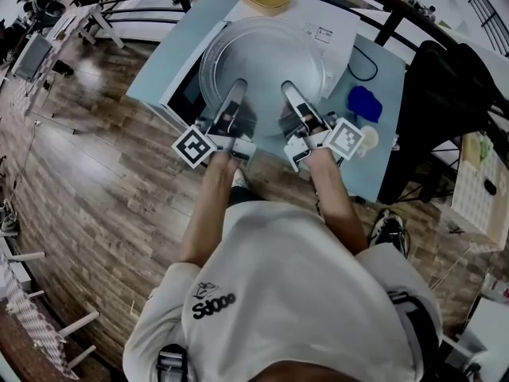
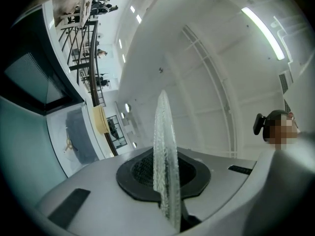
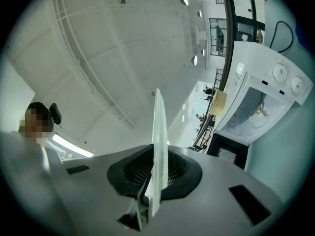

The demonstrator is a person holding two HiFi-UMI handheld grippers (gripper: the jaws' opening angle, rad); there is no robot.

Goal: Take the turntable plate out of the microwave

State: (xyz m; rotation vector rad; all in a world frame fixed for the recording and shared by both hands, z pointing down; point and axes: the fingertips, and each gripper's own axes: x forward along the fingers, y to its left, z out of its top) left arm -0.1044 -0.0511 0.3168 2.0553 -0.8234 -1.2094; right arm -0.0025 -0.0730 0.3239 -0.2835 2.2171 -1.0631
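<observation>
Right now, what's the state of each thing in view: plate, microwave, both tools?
Plate: out of the cavity, held in the air by its near rim.
Microwave: open, no plate inside.
Left tool: shut on the plate's rim.
Right tool: shut on the plate's rim.

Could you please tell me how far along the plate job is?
Done: the plate is out of the open microwave. In hand: left gripper and right gripper both clamp its rim. Left: setting it down, likely on the table.
</observation>
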